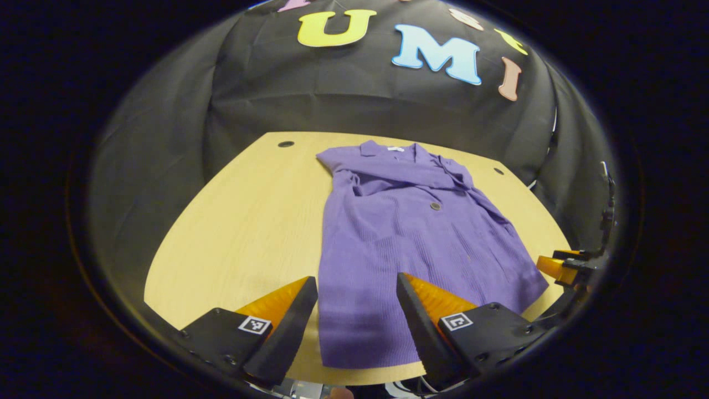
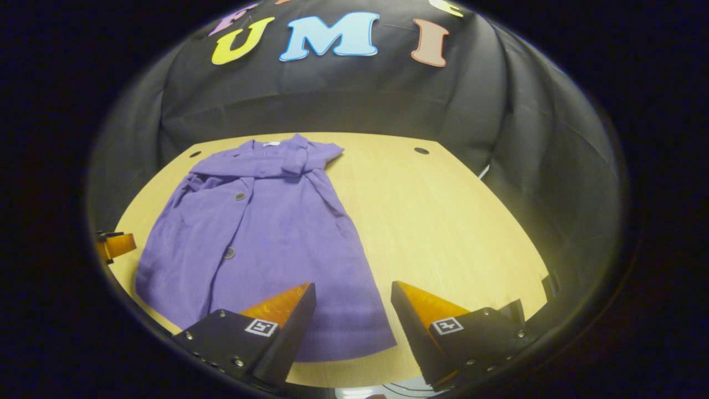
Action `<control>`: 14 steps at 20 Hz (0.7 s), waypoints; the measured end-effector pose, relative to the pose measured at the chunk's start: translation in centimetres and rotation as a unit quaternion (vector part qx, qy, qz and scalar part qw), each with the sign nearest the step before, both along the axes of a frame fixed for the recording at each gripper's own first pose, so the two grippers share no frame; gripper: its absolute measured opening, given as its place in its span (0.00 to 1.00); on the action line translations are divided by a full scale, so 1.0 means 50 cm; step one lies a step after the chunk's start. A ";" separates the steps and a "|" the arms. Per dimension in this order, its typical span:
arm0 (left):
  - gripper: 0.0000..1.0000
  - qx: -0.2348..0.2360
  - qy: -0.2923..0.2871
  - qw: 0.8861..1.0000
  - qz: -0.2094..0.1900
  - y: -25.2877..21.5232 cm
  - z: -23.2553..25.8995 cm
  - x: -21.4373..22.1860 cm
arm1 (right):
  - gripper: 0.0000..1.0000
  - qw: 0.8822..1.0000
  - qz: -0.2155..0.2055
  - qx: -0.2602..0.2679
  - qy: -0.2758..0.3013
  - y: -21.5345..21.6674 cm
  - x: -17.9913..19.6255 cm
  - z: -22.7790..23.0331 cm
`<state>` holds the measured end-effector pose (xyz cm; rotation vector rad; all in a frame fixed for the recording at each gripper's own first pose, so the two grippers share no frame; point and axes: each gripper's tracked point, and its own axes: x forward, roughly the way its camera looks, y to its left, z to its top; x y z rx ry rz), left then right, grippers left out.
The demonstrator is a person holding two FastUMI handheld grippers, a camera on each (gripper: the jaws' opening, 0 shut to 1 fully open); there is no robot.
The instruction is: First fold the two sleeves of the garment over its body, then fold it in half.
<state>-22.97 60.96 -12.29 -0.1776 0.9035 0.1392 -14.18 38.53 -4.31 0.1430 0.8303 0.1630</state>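
Sleeves look already laid across the chest of the purple garment point(image 1: 410, 238), which lies flat on the wooden table point(image 1: 243, 221), collar far, hem near. So I judge the halving fold is next. Left gripper point(image 1: 357, 316) and right gripper point(image 2: 353, 318) hover over the near hem, fingers apart, holding nothing. Best to pinch each hem corner squarely, lift together, and carry evenly toward the collar so edges match.
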 end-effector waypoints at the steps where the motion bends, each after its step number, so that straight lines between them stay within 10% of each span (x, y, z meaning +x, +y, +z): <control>1: 0.97 -0.001 0.009 1.000 -0.002 0.001 -0.008 -0.019 | 0.86 1.000 -0.003 0.003 0.010 -0.004 -0.005 -0.012; 14: 0.97 -0.018 0.052 0.998 -0.008 -0.010 -0.065 -0.112 | 0.86 0.995 -0.012 0.050 0.080 0.001 -0.043 -0.093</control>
